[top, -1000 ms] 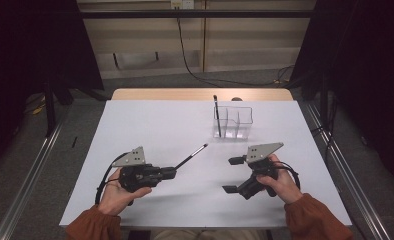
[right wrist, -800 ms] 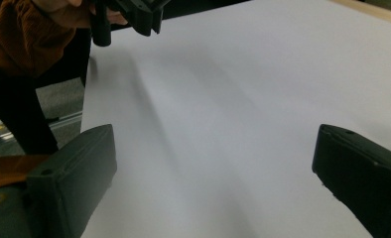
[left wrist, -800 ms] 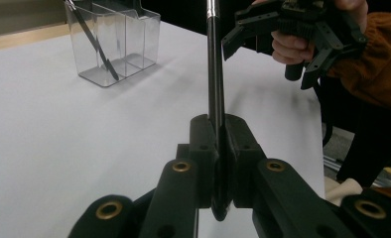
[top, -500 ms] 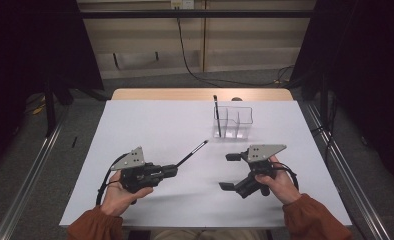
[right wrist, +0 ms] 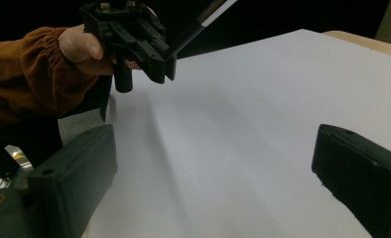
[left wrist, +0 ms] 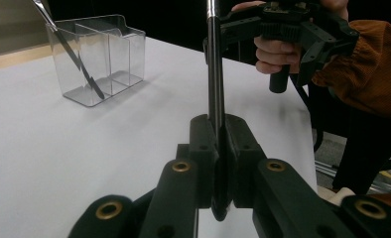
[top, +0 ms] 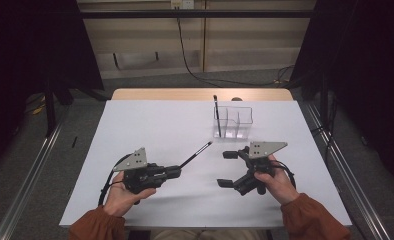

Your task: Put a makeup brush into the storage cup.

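Compared with one second earlier, the right gripper [top: 227, 169] has its jaws turned more toward the left gripper [top: 177, 171]; the left gripper and its load lie as before. The left gripper, well to the near left of the clear organizer [top: 233, 121], has its jaws clamped on a black pen [top: 195, 154], which slants up from the jaws toward the organizer, its tip well short of it. The right gripper sits just near of the organizer with jaws wide apart and nothing between them. A second black pen [top: 217, 116] stands upright in the organizer's left compartment. The white table [top: 150, 125] carries all of these.

In the left gripper view the held pen's upper end is cut off by the frame edge; the right gripper view likewise crops its tip. The organizer's inner dividers are hard to count through the clear walls.
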`<state>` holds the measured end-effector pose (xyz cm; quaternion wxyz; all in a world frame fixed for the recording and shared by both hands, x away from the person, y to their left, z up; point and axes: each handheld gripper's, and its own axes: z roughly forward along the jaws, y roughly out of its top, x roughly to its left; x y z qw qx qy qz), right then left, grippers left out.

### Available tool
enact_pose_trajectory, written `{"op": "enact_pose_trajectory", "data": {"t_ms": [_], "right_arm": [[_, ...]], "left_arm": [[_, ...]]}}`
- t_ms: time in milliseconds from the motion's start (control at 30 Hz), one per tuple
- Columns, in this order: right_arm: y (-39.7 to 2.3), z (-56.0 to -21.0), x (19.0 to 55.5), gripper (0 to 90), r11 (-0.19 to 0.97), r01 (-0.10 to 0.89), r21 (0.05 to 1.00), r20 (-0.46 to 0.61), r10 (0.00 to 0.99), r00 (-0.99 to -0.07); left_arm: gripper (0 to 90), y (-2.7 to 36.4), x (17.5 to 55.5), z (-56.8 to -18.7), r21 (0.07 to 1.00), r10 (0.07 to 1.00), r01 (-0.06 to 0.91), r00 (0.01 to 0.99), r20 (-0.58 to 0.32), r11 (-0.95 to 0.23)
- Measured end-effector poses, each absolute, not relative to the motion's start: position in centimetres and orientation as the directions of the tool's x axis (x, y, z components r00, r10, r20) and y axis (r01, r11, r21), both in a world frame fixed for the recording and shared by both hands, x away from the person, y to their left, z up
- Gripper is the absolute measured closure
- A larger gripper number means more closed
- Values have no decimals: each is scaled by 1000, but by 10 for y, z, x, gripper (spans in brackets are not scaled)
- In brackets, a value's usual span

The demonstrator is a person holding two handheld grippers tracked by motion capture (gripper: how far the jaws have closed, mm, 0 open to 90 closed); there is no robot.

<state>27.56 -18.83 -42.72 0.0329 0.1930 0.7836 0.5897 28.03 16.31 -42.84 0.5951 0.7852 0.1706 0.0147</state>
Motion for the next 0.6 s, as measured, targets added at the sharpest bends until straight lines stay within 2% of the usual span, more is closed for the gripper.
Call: {"op": "enact_pose_trajectory", "data": {"t_ms": [133,500,600], "right_arm": [[-186,-424,275,34,211,235,949,155,334,-930],[-173,-416,278,35,193,236,952,165,324,-931],[-169,-414,280,71,189,244,951,175,322,-930]], "left_arm": [[839,162,279,-427,942,283,244,943,-175,-230],[838,154,277,-428,944,275,230,948,-162,-237],[838,153,276,-428,943,267,228,950,-160,-244]]}}
